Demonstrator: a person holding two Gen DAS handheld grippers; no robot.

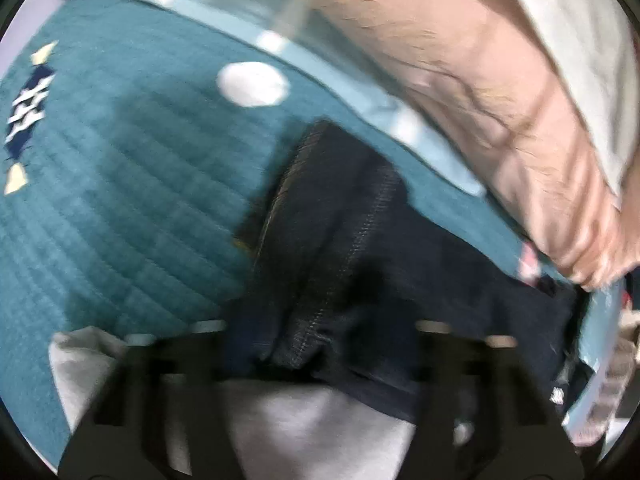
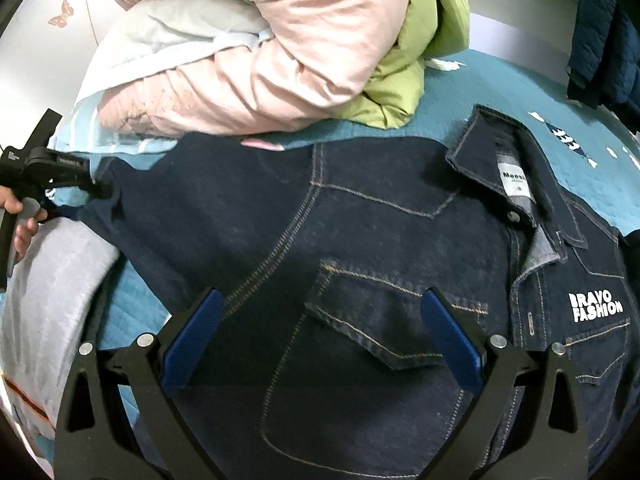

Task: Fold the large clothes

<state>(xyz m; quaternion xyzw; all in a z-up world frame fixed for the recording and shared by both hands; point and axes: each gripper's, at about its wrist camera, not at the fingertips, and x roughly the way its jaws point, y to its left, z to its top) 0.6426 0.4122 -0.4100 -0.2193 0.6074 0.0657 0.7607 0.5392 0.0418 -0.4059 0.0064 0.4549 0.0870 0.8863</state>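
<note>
A dark blue denim jacket (image 2: 360,240) lies spread front-up on a teal quilted bedspread (image 2: 500,80), collar at the right. My right gripper (image 2: 320,332) hovers open over its chest pocket, blue pads (image 2: 196,332) wide apart, holding nothing. My left gripper (image 2: 94,190) shows at the far left of the right wrist view, pinching the jacket's sleeve end. In the blurred left wrist view the sleeve (image 1: 340,260) runs from between the fingers of the left gripper (image 1: 316,344), which look spread, out across the bedspread (image 1: 120,180).
A pile of pink, pale blue and green bedding (image 2: 280,48) lies behind the jacket. A grey cloth (image 2: 52,280) lies at the bed's left edge. Dark clothes (image 2: 600,40) hang at the upper right. The pink bedding (image 1: 500,100) fills the left wrist view's upper right.
</note>
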